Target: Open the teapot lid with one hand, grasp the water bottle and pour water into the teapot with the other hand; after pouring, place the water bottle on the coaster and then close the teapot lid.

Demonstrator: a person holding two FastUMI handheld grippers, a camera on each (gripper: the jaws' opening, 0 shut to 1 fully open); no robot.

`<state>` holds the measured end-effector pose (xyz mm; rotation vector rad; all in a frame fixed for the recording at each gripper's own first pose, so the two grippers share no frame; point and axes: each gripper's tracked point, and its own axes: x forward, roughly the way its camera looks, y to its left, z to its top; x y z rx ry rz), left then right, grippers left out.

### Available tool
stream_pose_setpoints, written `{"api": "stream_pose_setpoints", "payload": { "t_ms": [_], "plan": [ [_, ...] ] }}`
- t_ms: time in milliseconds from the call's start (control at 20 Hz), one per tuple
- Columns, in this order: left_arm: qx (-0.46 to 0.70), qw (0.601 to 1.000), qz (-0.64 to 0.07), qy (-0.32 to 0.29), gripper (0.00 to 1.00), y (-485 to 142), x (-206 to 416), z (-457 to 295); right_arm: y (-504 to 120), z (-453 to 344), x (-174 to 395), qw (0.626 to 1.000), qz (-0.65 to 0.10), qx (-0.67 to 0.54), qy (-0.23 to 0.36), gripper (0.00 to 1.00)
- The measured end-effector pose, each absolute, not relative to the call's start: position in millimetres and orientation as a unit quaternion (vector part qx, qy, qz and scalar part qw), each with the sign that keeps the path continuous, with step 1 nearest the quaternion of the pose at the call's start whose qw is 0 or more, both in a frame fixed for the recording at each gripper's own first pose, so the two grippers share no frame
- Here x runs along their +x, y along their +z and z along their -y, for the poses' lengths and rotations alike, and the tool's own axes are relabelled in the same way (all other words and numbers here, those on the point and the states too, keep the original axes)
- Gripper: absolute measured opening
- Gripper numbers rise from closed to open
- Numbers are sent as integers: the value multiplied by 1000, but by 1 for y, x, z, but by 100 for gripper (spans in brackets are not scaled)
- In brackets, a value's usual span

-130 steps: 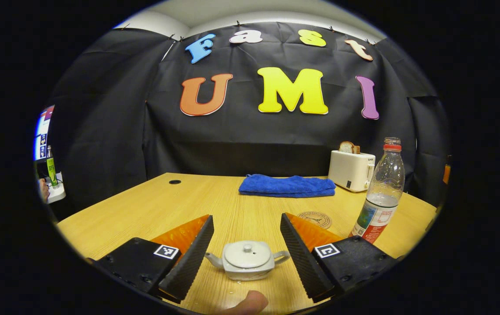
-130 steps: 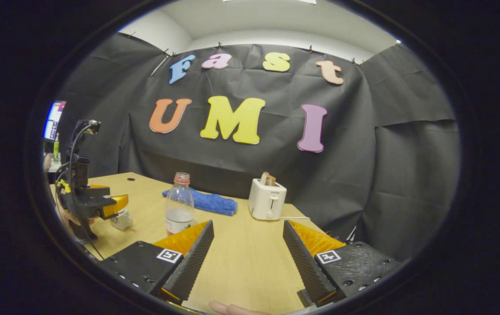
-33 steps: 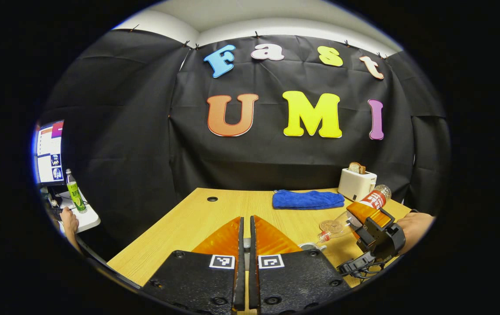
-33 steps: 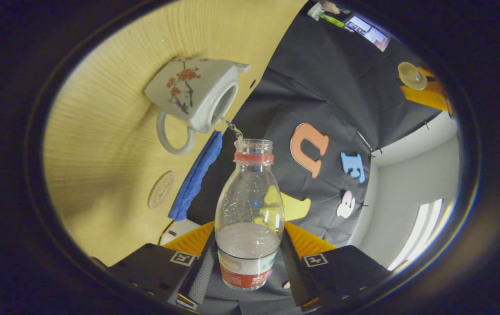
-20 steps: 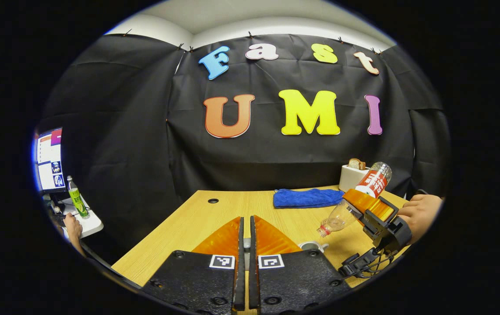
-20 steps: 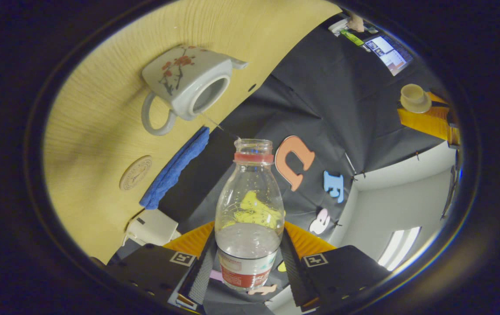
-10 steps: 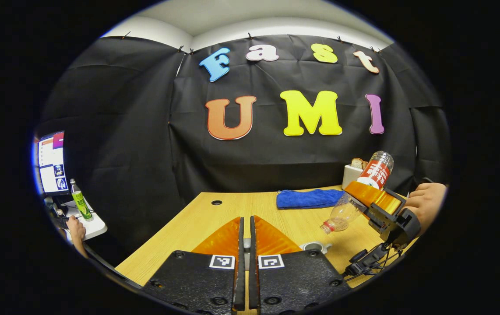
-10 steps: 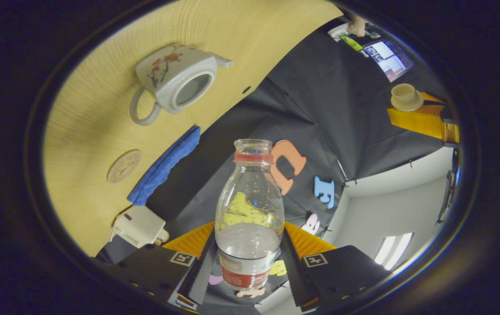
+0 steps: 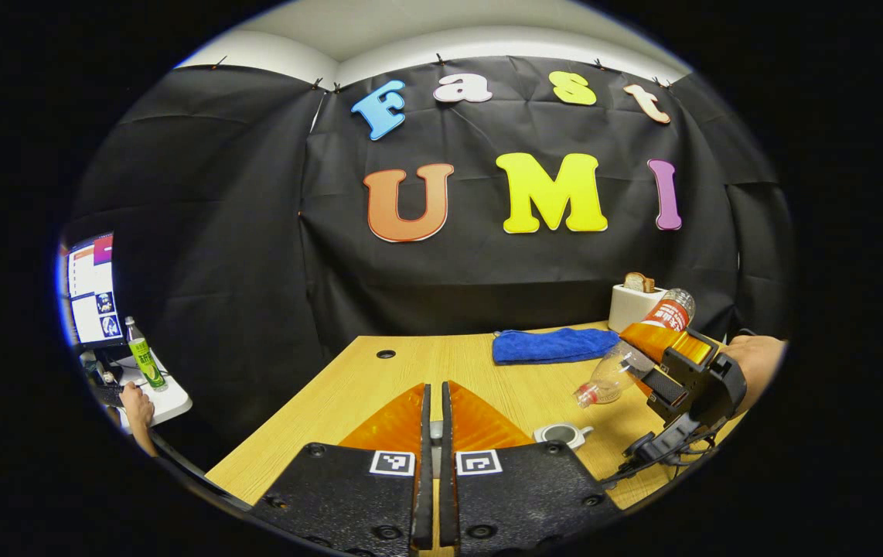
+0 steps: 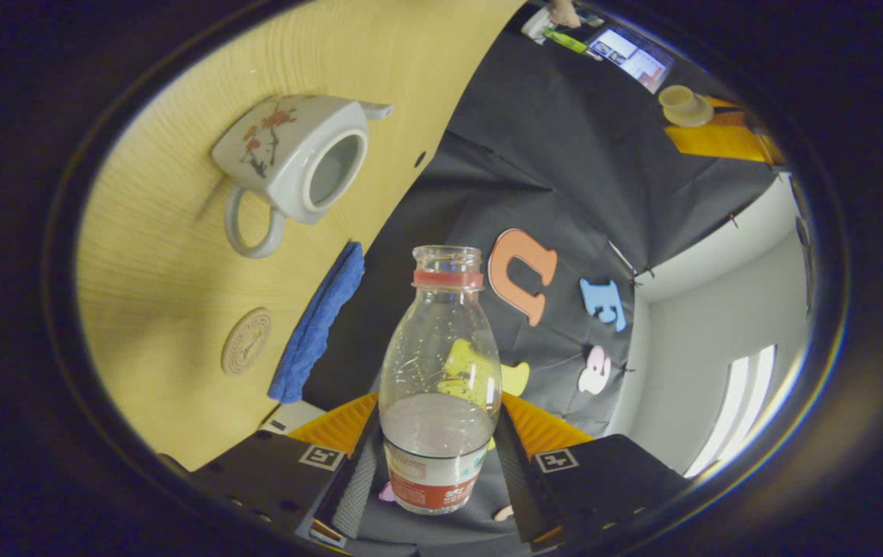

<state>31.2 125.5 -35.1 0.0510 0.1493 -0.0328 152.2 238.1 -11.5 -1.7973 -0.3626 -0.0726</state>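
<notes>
A clear water bottle [image 10: 441,371] with a red neck ring and a little water is clamped at its label between the fingers of my right gripper [image 10: 439,402]. The left gripper view has that bottle [image 9: 618,370] tilted mouth-down to the left, just right of the white teapot [image 9: 563,434], held by the right gripper [image 9: 646,352] and a hand [image 9: 755,362]. The teapot [image 10: 294,158] stands open on the table with no lid. My left gripper [image 9: 434,387] is shut and raised above the table. The right gripper view has the lid [image 10: 685,106] held in it. A round coaster [image 10: 247,341] lies past the teapot.
A folded blue towel [image 9: 554,346] and a white toaster [image 9: 635,305] with bread sit at the table's far side. Left of the wooden table [image 9: 380,383] is a side desk with a monitor [image 9: 92,288], a green bottle [image 9: 142,357] and a person's hand.
The thin stream from the bottle into the teapot has stopped. The bottle's mouth has drawn back from the teapot opening. My left gripper has stayed shut and raised.
</notes>
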Motion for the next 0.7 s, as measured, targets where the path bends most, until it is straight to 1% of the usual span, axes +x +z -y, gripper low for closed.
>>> {"api": "stream_pose_setpoints", "payload": {
  "t_ms": [200,250,300,400,450,500,550,600,700],
  "plan": [
    [25,997,-76,-18,6,-36,31,-125,-21,-223,166,736,116,-666,14,74],
    [24,997,-78,-17,6,-38,32,-125,-15,-217,172,787,105,-608,20,77],
    [26,996,-80,-19,6,-38,32,-122,-3,-211,181,831,99,-547,15,74],
    [31,996,-81,-21,6,-39,32,-120,7,-204,192,872,91,-481,13,74],
    [33,996,-80,-21,6,-39,33,-118,8,-201,195,889,87,-450,13,76],
    [36,996,-80,-23,6,-39,32,-115,11,-198,200,907,80,-414,13,74],
    [40,996,-80,-26,6,-39,32,-112,12,-192,208,923,70,-378,12,74],
    [42,995,-82,-25,6,-40,33,-110,13,-187,213,932,66,-357,11,76],
    [52,994,-87,-28,6,-46,37,-104,10,-183,224,958,52,-280,17,76]
  ]
}}
